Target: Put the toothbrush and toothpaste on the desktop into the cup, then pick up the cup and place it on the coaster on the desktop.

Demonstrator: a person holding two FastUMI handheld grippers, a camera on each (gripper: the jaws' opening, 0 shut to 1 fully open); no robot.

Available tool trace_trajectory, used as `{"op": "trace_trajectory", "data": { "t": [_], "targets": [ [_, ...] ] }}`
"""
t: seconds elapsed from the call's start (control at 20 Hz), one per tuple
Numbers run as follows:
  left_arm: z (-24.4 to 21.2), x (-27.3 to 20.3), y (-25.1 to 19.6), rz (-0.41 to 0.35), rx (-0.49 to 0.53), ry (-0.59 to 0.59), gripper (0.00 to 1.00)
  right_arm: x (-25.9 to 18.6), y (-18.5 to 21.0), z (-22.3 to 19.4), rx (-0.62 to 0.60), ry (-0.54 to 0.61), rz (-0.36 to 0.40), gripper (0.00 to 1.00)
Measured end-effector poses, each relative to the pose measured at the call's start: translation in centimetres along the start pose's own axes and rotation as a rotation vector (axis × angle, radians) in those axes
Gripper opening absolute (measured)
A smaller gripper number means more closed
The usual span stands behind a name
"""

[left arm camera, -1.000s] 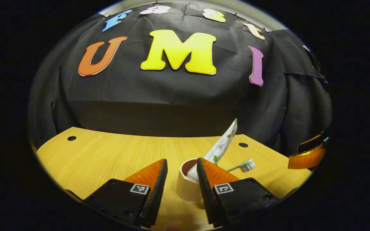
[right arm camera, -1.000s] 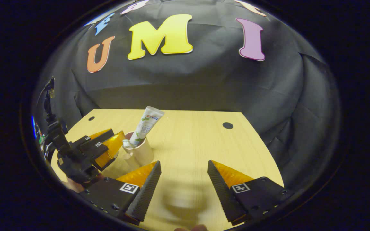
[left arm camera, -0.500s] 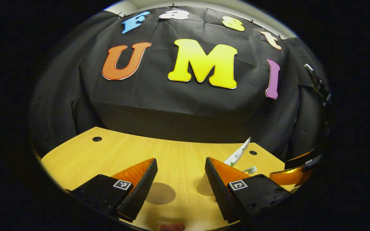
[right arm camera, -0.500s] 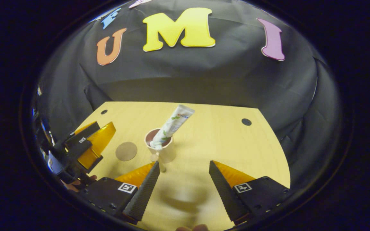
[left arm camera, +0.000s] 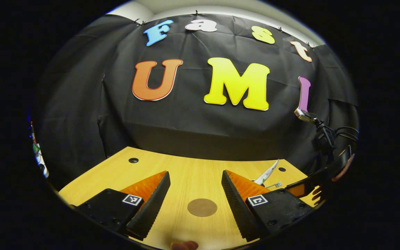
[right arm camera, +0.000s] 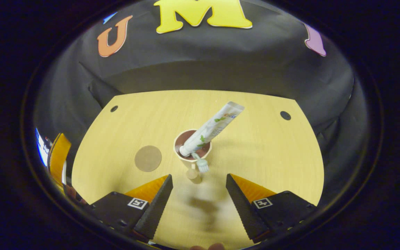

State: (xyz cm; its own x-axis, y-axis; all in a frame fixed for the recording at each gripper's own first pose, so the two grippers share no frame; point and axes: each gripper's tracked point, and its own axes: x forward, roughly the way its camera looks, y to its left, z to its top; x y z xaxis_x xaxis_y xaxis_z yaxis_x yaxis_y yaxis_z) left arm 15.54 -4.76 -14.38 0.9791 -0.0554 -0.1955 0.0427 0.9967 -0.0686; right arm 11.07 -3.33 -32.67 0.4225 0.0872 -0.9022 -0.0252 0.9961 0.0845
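Surface (right arm camera: 262,152): one; wooden, carrying every task item
Cup (right arm camera: 190,160): one; stands mid-surface, just beside the coaster, not on it
Coaster (right arm camera: 148,158): one; bare; the cup's move onto it is left
Toothpaste (right arm camera: 211,127): one; in the cup, leaning out; done
Toothbrush (right arm camera: 200,162): one; in the cup, head over the rim; done
Left gripper (left arm camera: 194,198): jaws wide apart, holding nothing
Right gripper (right arm camera: 199,201): jaws wide apart, holding nothing
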Motion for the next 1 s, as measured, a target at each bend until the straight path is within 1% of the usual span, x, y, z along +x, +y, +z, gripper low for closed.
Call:
{"op": "trace_trajectory", "data": {
  "t": [0.15, 0.35, 0.55, 0.65, 0.75, 0.8, 0.9, 1.0],
  "targets": [
    [0.5, -1.0, 1.9, 0.034, -0.008, 0.006, 0.95, 1.9, 0.9, -0.2, -0.002, 0.073, -0.012, 0.94],
    [0.3, -2.3, 4.2, 0.08, -0.002, 0.016, 0.94, 4.9, 1.3, -1.5, 0.035, 0.175, -0.034, 0.94],
    [-0.6, -3.2, 5.8, 0.115, -0.015, 0.043, 0.95, 6.9, 0.9, -1.2, 0.044, 0.193, -0.067, 0.94],
    [-1.2, -3.6, 6.3, 0.133, -0.025, 0.06, 0.95, 7.5, 0.8, -1.1, 0.05, 0.2, -0.072, 0.92],
    [-1.2, -4.0, 6.8, 0.149, -0.029, 0.064, 0.95, 8.2, 0.7, -1.2, 0.063, 0.203, -0.083, 0.77],
    [-1.4, -4.1, 6.8, 0.152, -0.033, 0.069, 0.95, 8.4, 0.9, -1.3, 0.078, 0.208, -0.076, 0.65],
    [-1.4, -4.8, 7.0, 0.158, -0.029, 0.073, 0.94, 8.8, 1.0, -1.8, 0.088, 0.22, -0.083, 0.48],
    [-1.3, -5.2, 7.2, 0.163, -0.023, 0.073, 0.95, 9.0, 1.1, -1.8, 0.09, 0.224, -0.091, 0.36]
  ]
}}
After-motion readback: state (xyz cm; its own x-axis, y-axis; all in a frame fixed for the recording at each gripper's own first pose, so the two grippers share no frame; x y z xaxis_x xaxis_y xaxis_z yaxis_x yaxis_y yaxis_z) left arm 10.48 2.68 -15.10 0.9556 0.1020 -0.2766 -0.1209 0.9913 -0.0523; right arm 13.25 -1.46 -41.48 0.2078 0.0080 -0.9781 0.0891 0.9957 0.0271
